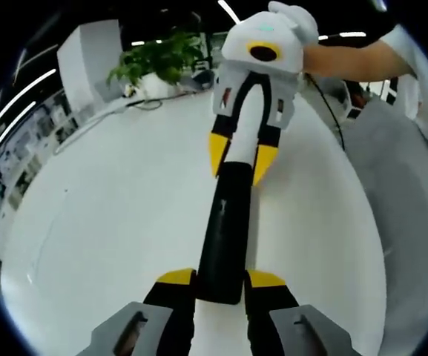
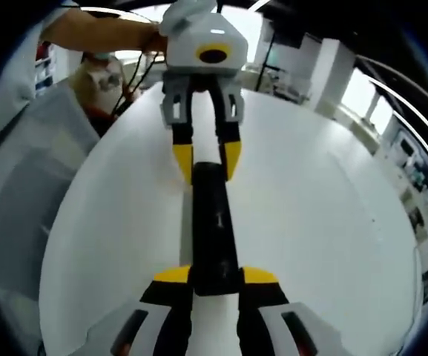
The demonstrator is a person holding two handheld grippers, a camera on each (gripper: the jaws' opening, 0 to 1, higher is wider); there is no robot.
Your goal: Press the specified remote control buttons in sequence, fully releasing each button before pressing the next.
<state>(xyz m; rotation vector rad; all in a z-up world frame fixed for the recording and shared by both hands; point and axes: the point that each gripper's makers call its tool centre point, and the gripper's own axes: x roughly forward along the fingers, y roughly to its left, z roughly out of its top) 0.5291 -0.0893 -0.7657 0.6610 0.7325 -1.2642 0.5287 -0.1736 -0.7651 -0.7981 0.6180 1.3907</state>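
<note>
A long black remote control hangs lengthwise over the white table, held at both ends. In the left gripper view my left gripper is shut on its near end, one yellow-tipped jaw on each side. My right gripper faces me from the far end and is shut on that end. In the right gripper view the same remote runs from my right gripper up to the left gripper. The button face is too dark to read.
A potted green plant and cables sit at the table's far edge. A person's bare forearm reaches in behind the right gripper, and another forearm shows behind the left. Grey floor borders the table.
</note>
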